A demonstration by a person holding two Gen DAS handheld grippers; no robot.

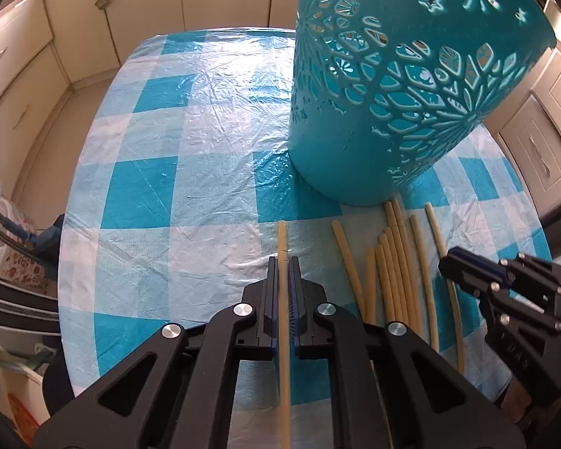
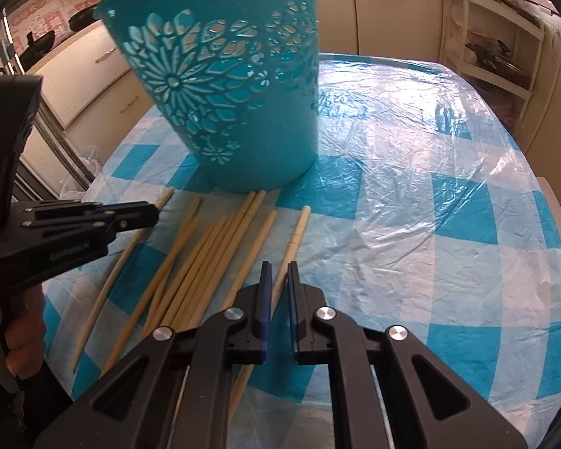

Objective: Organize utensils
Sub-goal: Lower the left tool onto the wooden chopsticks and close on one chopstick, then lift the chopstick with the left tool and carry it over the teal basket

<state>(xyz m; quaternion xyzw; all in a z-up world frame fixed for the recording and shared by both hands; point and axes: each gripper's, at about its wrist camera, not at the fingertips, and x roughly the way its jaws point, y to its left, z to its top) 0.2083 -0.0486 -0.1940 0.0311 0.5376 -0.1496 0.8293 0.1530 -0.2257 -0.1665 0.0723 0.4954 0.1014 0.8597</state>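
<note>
left tongs [image 1: 283, 265]: clamped on one chopstick [image 1: 282, 239], lengthwise, apparently to lift it tip-first into the teal holder [image 1: 374, 112] | right tongs [image 2: 278, 271]: slightly apart, straddling a loose chopstick [image 2: 295, 239], not gripping | remaining chopsticks [image 2: 205, 258] lay fanned on the counter [image 2: 411, 187] at the holder's base

- table [image 1: 190, 157] has a blue and white checked cloth under a crinkly clear plastic cover (pretty shiny in spots)
- teal cut-out holder [image 1: 374, 119] stands on it toward the far side
- loose pile of pale chopsticks [image 2: 205, 262] lies flat just in front of the holder, a couple touching its base
</note>
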